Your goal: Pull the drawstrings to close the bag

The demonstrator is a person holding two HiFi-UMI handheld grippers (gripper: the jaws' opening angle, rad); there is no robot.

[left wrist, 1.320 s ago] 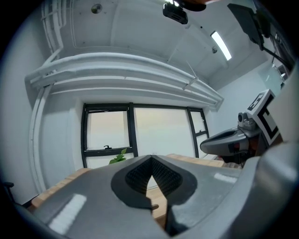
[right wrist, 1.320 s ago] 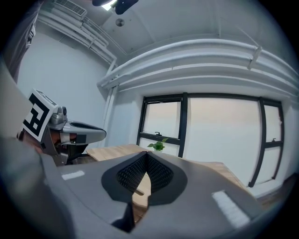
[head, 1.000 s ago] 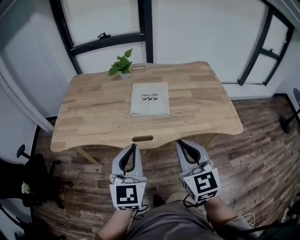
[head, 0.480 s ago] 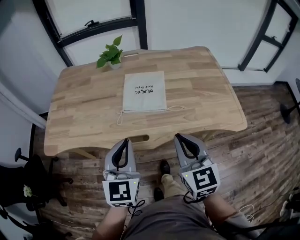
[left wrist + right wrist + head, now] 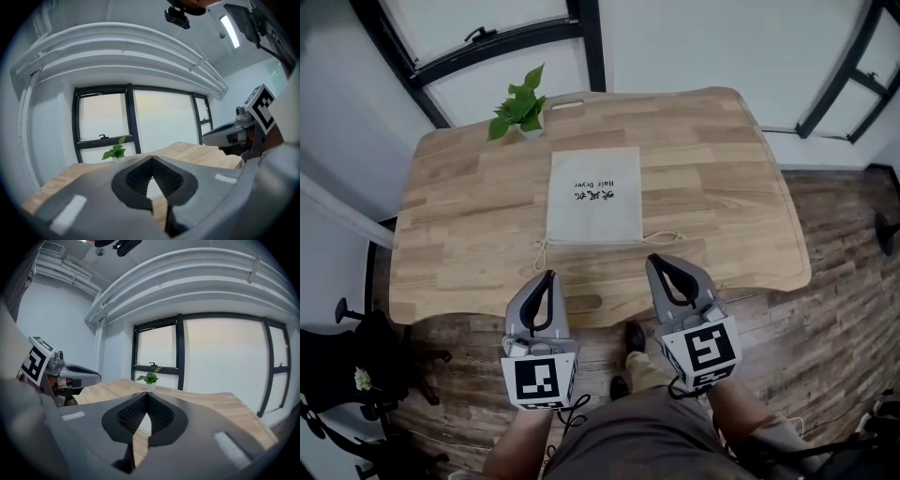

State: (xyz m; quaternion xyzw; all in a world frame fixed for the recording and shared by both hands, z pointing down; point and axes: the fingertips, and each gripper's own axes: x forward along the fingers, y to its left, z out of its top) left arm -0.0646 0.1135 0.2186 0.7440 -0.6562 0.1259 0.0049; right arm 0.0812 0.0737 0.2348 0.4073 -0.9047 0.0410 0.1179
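Note:
A flat beige drawstring bag (image 5: 592,195) with dark print lies in the middle of the wooden table (image 5: 722,178), its mouth toward me. One cord loop (image 5: 541,253) trails from the bag's near left corner and another loop (image 5: 664,236) from its near right corner. My left gripper (image 5: 547,278) is shut and empty, its tip just over the table's front edge, a little short of the left loop. My right gripper (image 5: 659,263) is also shut and empty, just short of the right loop. Each gripper view shows closed jaws (image 5: 151,160) (image 5: 147,395) above the tabletop.
A small potted plant (image 5: 517,111) stands at the table's far left edge, behind the bag. A hand slot (image 5: 581,303) is cut in the front edge. Windows with black frames (image 5: 502,37) lie beyond the table. A black chair (image 5: 356,356) stands on the floor at left.
The table and bag have come nearer in the head view. Both grippers have moved forward from over the floor to the table's front edge, still shut.

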